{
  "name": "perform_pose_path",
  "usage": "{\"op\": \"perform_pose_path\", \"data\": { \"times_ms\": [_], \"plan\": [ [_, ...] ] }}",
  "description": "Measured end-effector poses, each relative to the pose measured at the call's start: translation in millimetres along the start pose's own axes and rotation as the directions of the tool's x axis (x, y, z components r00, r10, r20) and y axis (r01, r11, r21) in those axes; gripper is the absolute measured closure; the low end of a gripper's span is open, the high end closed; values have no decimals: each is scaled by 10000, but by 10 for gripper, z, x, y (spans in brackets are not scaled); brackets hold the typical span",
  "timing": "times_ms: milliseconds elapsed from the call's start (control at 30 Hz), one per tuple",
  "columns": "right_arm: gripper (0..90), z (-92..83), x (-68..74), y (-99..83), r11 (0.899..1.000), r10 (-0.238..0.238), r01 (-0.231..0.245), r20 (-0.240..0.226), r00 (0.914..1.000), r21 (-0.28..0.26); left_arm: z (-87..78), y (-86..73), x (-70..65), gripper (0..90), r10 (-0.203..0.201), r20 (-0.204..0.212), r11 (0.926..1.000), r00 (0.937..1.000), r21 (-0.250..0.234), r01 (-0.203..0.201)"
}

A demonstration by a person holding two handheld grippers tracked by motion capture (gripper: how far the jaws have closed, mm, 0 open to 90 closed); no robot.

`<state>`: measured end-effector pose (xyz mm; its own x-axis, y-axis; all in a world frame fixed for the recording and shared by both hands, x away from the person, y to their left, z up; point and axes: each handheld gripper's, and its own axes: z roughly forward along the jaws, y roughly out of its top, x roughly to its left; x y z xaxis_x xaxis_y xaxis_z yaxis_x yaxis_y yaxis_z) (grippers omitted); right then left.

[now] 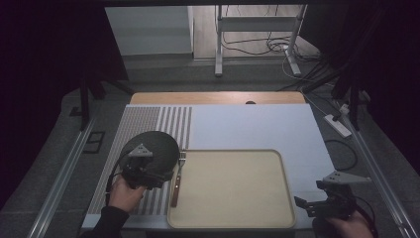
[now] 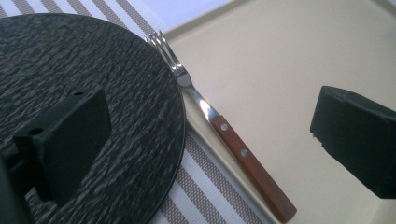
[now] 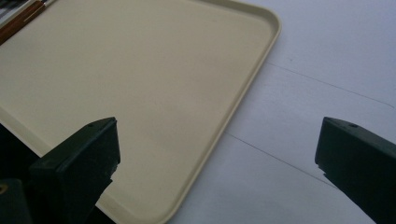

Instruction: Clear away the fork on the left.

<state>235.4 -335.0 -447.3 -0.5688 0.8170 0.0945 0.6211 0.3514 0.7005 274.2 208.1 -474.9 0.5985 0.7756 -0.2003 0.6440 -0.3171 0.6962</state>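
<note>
A dark, textured round plate (image 1: 159, 143) (image 2: 70, 56) lies on a striped mat at the left. Beside it a fork (image 1: 176, 179) (image 2: 233, 144) with a wooden handle rests along the left rim of a cream tray (image 1: 233, 188) (image 2: 289, 60) (image 3: 140, 70), tines pointing away from me. My left gripper (image 1: 156, 179) (image 2: 212, 112) hovers open above the fork, with one jaw over the plate and the other over the tray. My right gripper (image 1: 309, 198) (image 3: 217, 135) stands open at the tray's near right corner with nothing between its jaws.
The striped mat (image 1: 148, 119) covers the left of a white tabletop (image 1: 257, 124). A wooden board edge (image 1: 218, 97) runs along the back. Metal rails flank the table, and a power strip (image 1: 338, 125) with cables lies on the floor at the right.
</note>
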Motion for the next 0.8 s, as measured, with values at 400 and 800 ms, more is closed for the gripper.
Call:
{"op": "perform_pose_path", "data": {
  "times_ms": [400, 800],
  "plan": [
    [6, -1, 5, 3, 10000, -22, 22, 24, 10000, 30, -265, -219, 7, 0, -320, -278, 9985, 9991, -442, 308],
    [6, -2, 2, 0, 10000, 16, -16, 16, 10000, -12, -492, -445, -5, 0, -685, -494, 9960, 9964, -601, 655]
  ]
}}
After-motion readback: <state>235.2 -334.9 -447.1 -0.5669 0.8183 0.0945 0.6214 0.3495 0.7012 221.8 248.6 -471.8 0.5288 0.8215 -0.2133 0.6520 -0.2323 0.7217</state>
